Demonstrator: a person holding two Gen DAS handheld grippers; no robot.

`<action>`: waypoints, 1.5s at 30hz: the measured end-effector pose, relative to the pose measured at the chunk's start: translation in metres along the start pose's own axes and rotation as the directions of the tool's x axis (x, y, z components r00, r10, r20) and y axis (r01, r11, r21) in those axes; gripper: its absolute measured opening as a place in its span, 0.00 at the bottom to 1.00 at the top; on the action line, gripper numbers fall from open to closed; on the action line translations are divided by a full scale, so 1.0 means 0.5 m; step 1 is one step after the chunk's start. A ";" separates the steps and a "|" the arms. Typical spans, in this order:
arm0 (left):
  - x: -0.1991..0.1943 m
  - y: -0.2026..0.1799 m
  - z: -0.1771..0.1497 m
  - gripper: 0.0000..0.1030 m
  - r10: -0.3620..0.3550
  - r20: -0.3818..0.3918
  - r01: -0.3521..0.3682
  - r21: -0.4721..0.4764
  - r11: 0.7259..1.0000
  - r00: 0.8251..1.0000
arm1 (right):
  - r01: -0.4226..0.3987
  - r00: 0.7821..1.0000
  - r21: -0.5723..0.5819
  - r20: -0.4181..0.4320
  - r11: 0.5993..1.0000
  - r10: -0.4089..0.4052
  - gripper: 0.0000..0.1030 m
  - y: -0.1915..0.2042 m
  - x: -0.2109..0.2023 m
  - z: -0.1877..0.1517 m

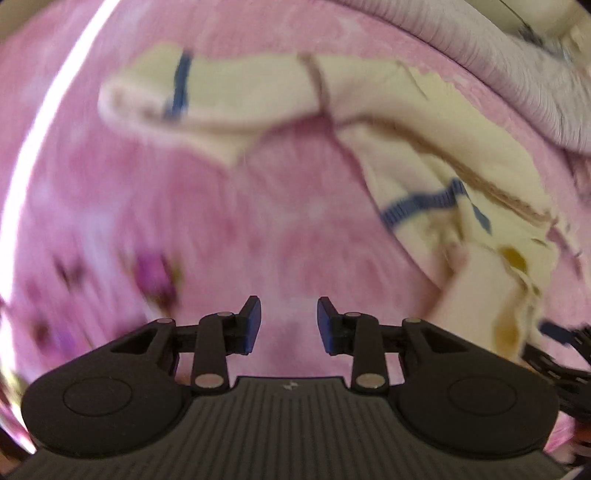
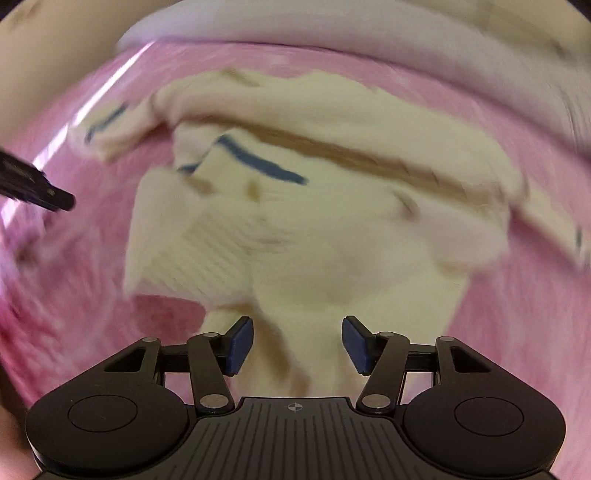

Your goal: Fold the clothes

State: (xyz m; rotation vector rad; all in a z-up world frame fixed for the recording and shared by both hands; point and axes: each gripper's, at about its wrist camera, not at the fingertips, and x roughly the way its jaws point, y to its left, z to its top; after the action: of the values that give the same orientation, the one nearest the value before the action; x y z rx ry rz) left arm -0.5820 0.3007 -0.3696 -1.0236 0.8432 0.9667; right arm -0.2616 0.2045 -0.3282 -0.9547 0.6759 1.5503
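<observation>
A cream garment (image 1: 424,155) with blue stripes and tan trim lies crumpled on a pink bedspread (image 1: 221,221). One sleeve (image 1: 207,92) stretches to the upper left. My left gripper (image 1: 289,323) is open over bare pink cloth, left of the garment. In the right wrist view the same cream garment (image 2: 314,221) fills the middle. My right gripper (image 2: 297,345) is open, and a fold of the garment lies below the gap between its blue pads (image 2: 242,341). The left gripper's tip (image 2: 48,194) shows at the left edge. Both views are blurred.
A pale grey blanket or pillow (image 1: 498,74) lies along the bed's far side, also visible as a grey band (image 2: 369,33). A dark floral print (image 1: 155,273) marks the bedspread at the lower left. Part of the right gripper (image 1: 565,354) shows at the right edge.
</observation>
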 end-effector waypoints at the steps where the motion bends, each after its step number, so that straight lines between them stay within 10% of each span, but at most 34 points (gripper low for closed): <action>1: 0.000 -0.003 -0.013 0.27 -0.022 0.001 0.022 -0.015 1.000 1.000 | 0.057 0.998 -0.054 0.025 0.997 -0.056 0.55 0.014 0.013 0.003; 3: -0.008 -0.018 -0.029 0.27 -0.057 0.013 0.057 -0.008 0.998 0.998 | 0.091 0.994 -0.073 0.071 0.993 -0.085 0.03 0.007 0.014 0.010; 7: -0.012 -0.064 -0.055 0.27 -0.111 0.018 0.110 0.063 0.992 0.994 | 0.136 0.981 0.308 0.093 0.942 -0.172 0.02 -0.144 -0.086 -0.025; 10: 0.006 -0.114 -0.082 0.27 -0.135 0.000 0.134 0.130 0.982 0.991 | 0.239 0.960 0.645 -0.046 0.726 -0.276 0.01 -0.307 -0.192 -0.124; 13: 0.026 -0.166 -0.113 0.29 -0.158 -0.019 0.159 0.200 0.967 0.987 | 0.245 0.969 0.828 -0.208 0.504 -0.130 0.01 -0.433 -0.214 -0.256; 15: 0.039 -0.202 -0.133 0.31 -0.172 -0.032 0.175 0.245 0.953 0.984 | 0.237 0.969 0.820 -0.239 0.520 -0.066 0.02 -0.444 -0.198 -0.287; 21: 0.057 -0.250 -0.190 0.33 -0.175 -0.054 0.183 0.295 0.938 0.983 | 0.289 0.924 0.473 -0.365 0.832 -0.114 0.28 -0.324 -0.112 -0.288; 26: 0.013 -0.197 -0.213 0.33 -0.185 -0.039 0.189 0.180 0.965 0.982 | 0.142 0.956 0.432 -0.292 0.891 -0.011 0.53 -0.298 -0.152 -0.327; 30: 0.000 -0.179 -0.223 0.33 -0.125 -0.024 0.127 0.142 0.982 0.992 | 0.022 0.990 0.594 -0.126 0.805 0.066 0.55 -0.355 -0.190 -0.334; 35: 0.002 -0.177 -0.228 0.33 -0.110 0.020 0.109 0.041 0.993 0.994 | 0.025 0.986 0.691 -0.138 0.722 0.098 0.54 -0.379 -0.097 -0.315; 37: 0.002 -0.179 -0.227 0.33 -0.107 0.038 0.107 0.010 0.994 0.994 | 0.026 0.985 0.654 -0.145 0.756 0.091 0.05 -0.356 -0.083 -0.295; 38: -0.001 -0.181 -0.225 0.33 -0.112 0.045 0.112 0.010 0.994 0.993 | -0.002 0.988 0.662 -0.114 0.750 0.103 0.06 -0.356 -0.091 -0.287; 41: -0.008 -0.195 -0.216 0.33 -0.131 0.054 0.128 0.054 0.990 0.990 | -0.087 0.996 0.761 0.053 0.643 0.072 0.05 -0.424 -0.171 -0.265; 45: 0.013 -0.242 -0.208 0.34 -0.136 0.043 0.124 0.206 0.971 0.990 | -0.075 0.984 0.920 0.131 0.385 -0.121 0.05 -0.596 -0.253 -0.275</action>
State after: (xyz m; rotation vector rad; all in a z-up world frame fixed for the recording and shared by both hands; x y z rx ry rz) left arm -0.4797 0.1781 -0.3711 -0.8608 0.7991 0.7780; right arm 0.0625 0.0837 -0.2653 0.0689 1.2072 0.9131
